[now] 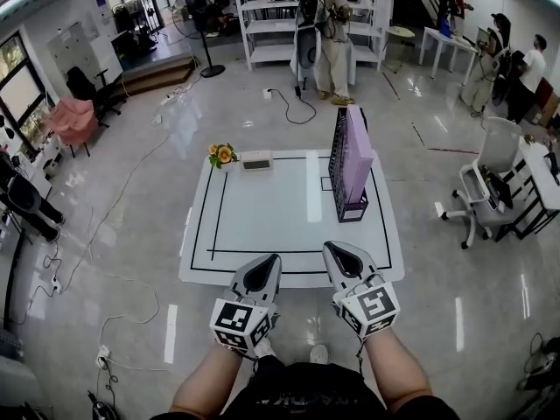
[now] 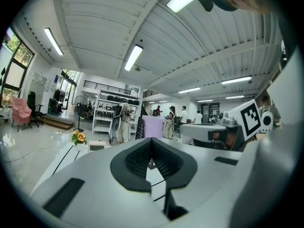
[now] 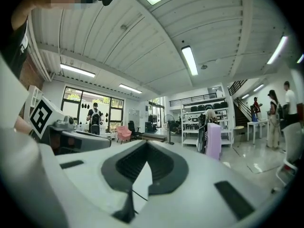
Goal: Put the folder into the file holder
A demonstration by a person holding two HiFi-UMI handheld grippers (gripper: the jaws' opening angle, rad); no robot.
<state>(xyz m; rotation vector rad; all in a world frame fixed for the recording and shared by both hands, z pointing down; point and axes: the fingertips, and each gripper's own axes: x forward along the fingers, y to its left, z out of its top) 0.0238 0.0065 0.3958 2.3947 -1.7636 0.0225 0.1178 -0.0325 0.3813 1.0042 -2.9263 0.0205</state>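
Observation:
A pale purple folder stands upright inside the black mesh file holder on the right side of the white table. In the left gripper view the folder shows small in the distance, and in the right gripper view the folder shows beside the holder's dark mesh. My left gripper and right gripper hover side by side over the table's near edge, well short of the holder. Both are shut with nothing between the jaws.
A small flower pot and a white box sit at the table's far edge. A white office chair stands to the right. Cables trail over the floor on the left. People stand by the white shelving at the back.

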